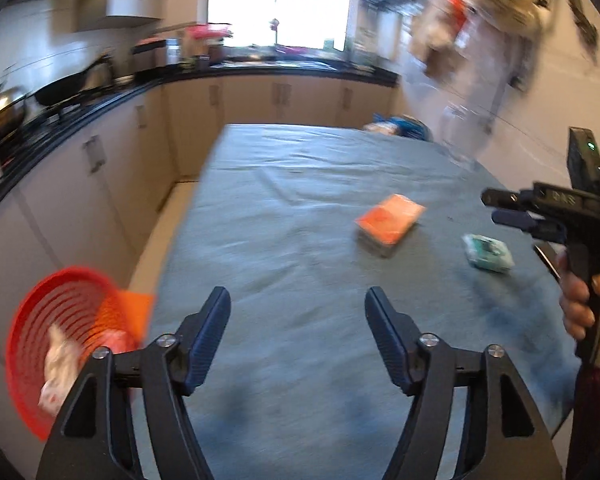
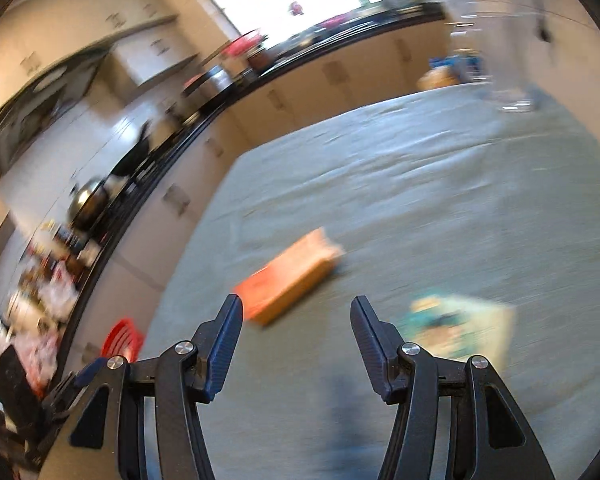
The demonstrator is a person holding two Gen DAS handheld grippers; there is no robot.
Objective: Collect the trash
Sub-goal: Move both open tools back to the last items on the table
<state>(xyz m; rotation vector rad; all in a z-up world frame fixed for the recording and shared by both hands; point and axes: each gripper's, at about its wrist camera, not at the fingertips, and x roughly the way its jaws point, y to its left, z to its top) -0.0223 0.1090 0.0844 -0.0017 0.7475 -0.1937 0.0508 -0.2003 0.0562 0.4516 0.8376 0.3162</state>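
Kitchen cabinets stand behind a table [image 1: 284,184] with a grey cloth. On the cloth lie an orange box [image 1: 390,218] and, near it, a teal packet [image 1: 488,252]. Left gripper [image 1: 298,308] has its jaws apart and empty. Right gripper [image 2: 296,316] is also apart and empty. Beside the table stands a red basket [image 1: 56,320] with crumpled paper [image 1: 58,368] inside.

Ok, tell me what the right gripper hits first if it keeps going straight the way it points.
Probably the orange box: it lies just ahead of the open right gripper, slightly left of centre. The teal packet sits off to the right. Blur makes depth uncertain.
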